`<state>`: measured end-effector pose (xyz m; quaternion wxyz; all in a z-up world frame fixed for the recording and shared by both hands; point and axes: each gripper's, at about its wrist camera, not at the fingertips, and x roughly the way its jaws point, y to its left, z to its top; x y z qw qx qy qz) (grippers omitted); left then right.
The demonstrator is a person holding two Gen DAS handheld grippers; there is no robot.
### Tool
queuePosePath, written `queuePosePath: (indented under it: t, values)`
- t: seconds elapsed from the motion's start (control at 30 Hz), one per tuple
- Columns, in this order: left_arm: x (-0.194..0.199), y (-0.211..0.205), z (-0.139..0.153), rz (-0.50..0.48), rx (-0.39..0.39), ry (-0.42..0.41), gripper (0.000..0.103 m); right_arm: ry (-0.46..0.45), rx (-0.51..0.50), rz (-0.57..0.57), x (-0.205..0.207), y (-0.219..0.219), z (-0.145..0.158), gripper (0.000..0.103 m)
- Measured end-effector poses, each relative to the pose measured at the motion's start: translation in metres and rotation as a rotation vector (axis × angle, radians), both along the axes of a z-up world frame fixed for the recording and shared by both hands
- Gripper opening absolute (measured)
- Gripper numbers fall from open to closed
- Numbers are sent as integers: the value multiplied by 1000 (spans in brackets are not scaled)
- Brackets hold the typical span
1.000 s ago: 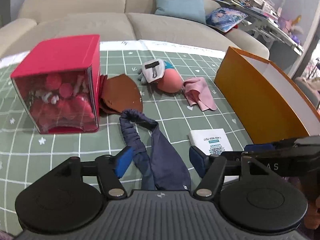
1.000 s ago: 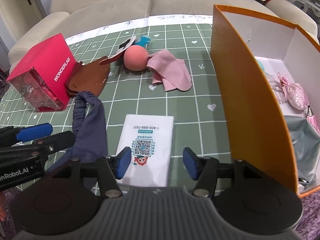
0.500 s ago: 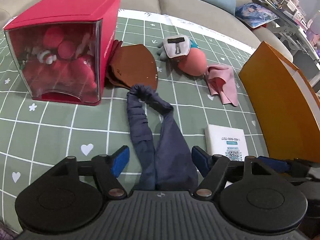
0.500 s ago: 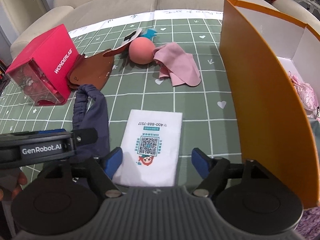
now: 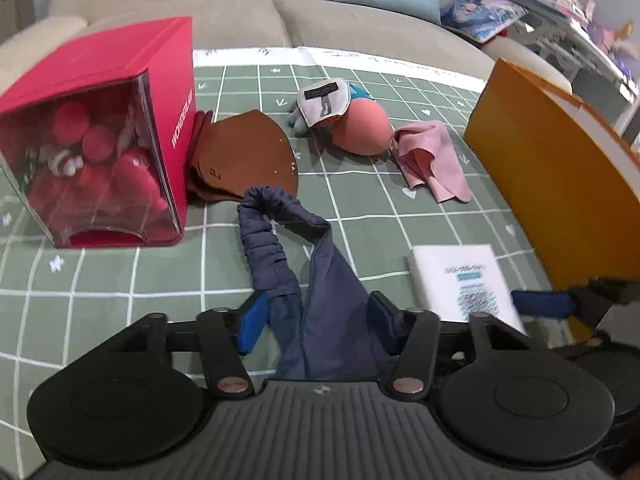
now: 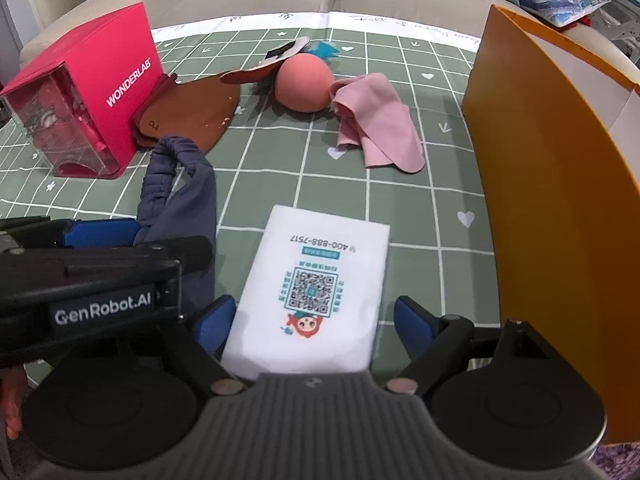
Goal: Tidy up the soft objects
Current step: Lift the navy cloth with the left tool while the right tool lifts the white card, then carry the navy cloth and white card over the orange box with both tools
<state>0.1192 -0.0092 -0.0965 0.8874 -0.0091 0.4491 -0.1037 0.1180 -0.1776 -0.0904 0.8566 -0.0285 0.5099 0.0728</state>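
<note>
A navy fabric headband (image 5: 316,280) lies on the green checked mat, its near end between the jaws of my left gripper (image 5: 318,320); the blue pads stand close on both sides of the cloth but still open. It also shows in the right wrist view (image 6: 180,192). My right gripper (image 6: 314,320) is open around the near end of a white packet with a QR code (image 6: 316,280). A pink cloth (image 5: 432,164), a coral ball (image 5: 362,128), a brown leather piece (image 5: 248,160) and a grey-white pouch (image 5: 324,104) lie farther back.
A red Wonderlab box with a clear front (image 5: 100,144) stands at the left. An orange open box (image 6: 552,184) stands at the right. A beige sofa (image 5: 280,12) with a blue cushion is behind the table.
My left gripper has moved forward over the headband and its jaws have narrowed around the cloth. My right gripper has moved forward so the white packet sits between its jaws.
</note>
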Motion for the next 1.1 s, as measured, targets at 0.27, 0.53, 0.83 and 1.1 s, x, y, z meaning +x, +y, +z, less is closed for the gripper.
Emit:
queuePosePath:
  t: [0.27,0.53,0.83,1.1]
  values:
    - [1,6,-1,15,61,-29,5,-20,-8,24,-3,3,4,71]
    - [-7,14,14,20,35,-68,5,-27,12,27,-4,1,9,67]
    - [-26,20,49,11,-8,-143,4,-107,31,54,-17,1,35,66]
    - [-43,19,86,7,-50,-229,4,-186,72,44,-30,-5,66,66]
